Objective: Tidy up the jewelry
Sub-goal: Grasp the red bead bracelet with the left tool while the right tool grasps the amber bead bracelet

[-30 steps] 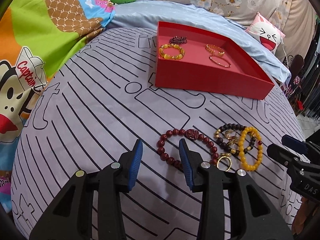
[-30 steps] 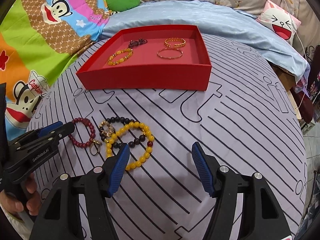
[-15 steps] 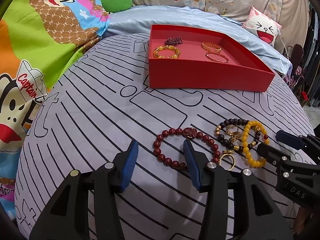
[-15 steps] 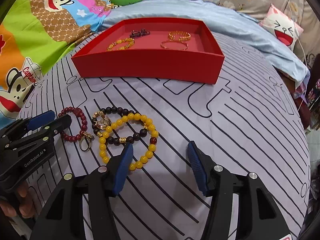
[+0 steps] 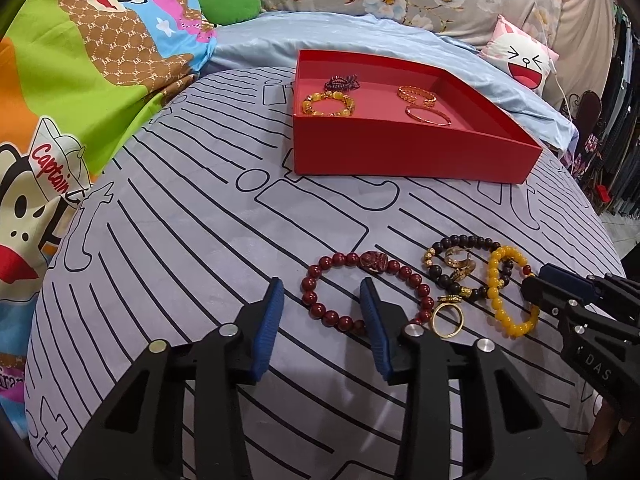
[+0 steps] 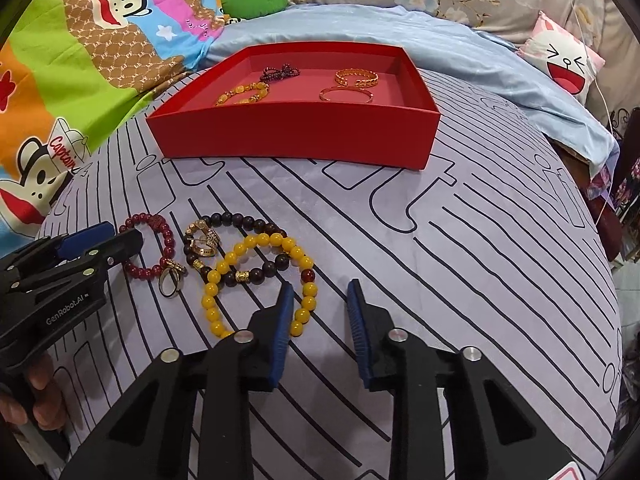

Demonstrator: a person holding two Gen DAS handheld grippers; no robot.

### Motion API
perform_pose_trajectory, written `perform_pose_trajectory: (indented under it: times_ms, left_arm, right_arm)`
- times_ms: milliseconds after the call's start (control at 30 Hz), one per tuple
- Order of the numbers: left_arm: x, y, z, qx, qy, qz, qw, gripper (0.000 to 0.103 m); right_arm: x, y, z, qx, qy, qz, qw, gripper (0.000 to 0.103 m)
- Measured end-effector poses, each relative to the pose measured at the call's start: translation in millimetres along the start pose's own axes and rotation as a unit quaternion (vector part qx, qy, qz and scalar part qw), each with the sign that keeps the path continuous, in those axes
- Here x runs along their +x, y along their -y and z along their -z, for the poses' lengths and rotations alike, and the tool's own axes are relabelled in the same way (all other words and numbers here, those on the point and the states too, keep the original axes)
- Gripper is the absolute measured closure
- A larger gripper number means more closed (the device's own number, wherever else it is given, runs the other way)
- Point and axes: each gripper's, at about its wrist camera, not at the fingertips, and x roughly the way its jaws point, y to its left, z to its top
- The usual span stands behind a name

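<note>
Both grippers are open and hold nothing. The left gripper hovers low at the near arc of the dark red bead bracelet, with its right pad over the beads; contact cannot be told. The right gripper has a narrower gap, and its left pad sits at the near edge of the yellow bead bracelet. That bracelet overlaps a black bead bracelet, with a gold ring and small gold pieces close by, all on the lined grey bedcover. The red tray, well behind them, already holds four pieces. Judged step: approach for a pickup. The next move calls for straddling one strand, closing on it without snagging its neighbours, then carrying it to the tray.
</note>
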Motion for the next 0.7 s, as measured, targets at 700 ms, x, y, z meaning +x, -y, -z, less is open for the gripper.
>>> perform_pose_trajectory:
  times_ms: [700]
  left_arm:
    - [-14.8, 5.4, 6.2, -0.015, -0.019, 0.060, 0.9979, 0.096]
  right_arm:
    - [-23.2, 16.8, 9.2, 0.039, -0.008, -0.027, 0.999, 0.096]
